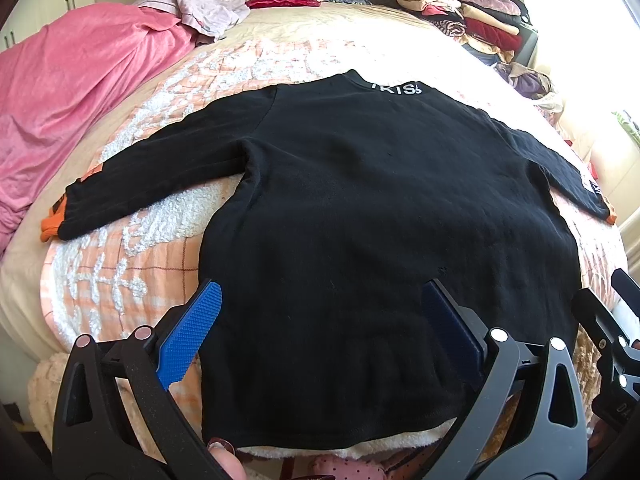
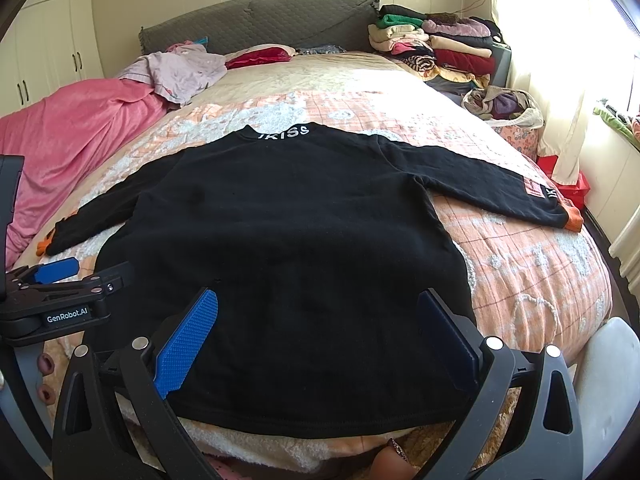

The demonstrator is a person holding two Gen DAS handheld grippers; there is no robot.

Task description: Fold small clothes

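Observation:
A small black sweatshirt [image 1: 360, 208] [image 2: 280, 232] lies flat and back-up on the bed, sleeves spread to both sides, orange cuffs [image 1: 50, 226] [image 2: 574, 218] at the ends, white lettering on the collar [image 1: 396, 88] [image 2: 286, 132]. My left gripper [image 1: 324, 336] stands open above the hem's left part, nothing between its blue pads [image 1: 188, 340]. My right gripper [image 2: 320, 340] is open too, over the hem's middle and right part. In the right wrist view the left gripper [image 2: 56, 284] shows at the left edge, beside the hem's left corner.
The sweatshirt rests on a peach checked blanket [image 2: 520, 272] over the bed. A pink cover [image 1: 68, 92] lies bunched along the left. A stack of folded clothes [image 2: 440, 48] and a bag of laundry [image 2: 504, 106] sit at the far right by the headboard [image 2: 260, 20].

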